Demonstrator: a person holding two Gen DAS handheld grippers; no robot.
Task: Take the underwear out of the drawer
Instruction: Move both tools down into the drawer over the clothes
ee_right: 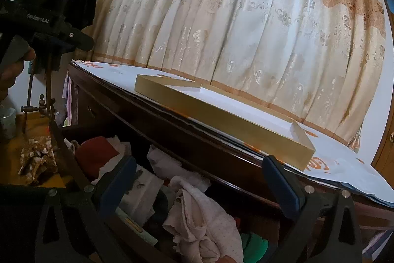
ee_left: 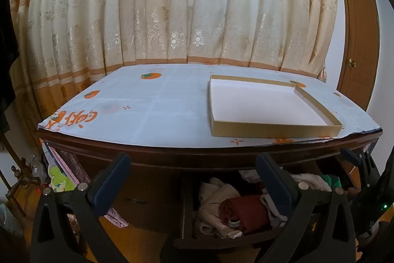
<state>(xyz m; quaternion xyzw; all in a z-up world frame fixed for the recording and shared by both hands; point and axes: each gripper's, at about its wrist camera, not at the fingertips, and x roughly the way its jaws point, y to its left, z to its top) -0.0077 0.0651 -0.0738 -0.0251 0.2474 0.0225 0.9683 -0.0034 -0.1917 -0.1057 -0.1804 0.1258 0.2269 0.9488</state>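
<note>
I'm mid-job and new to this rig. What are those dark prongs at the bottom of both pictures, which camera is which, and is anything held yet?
The prongs are gripper fingers; a person holds one gripper in each hand, with a camera looking along the fingers. One picture looks past the left gripper, the other past the right gripper. Both are open and hold nothing. A shallow box lies on the tablecloth. Below it, the open drawer holds clothes, including a dark red garment.

Clothes in drawer below table; box on top.
</note>
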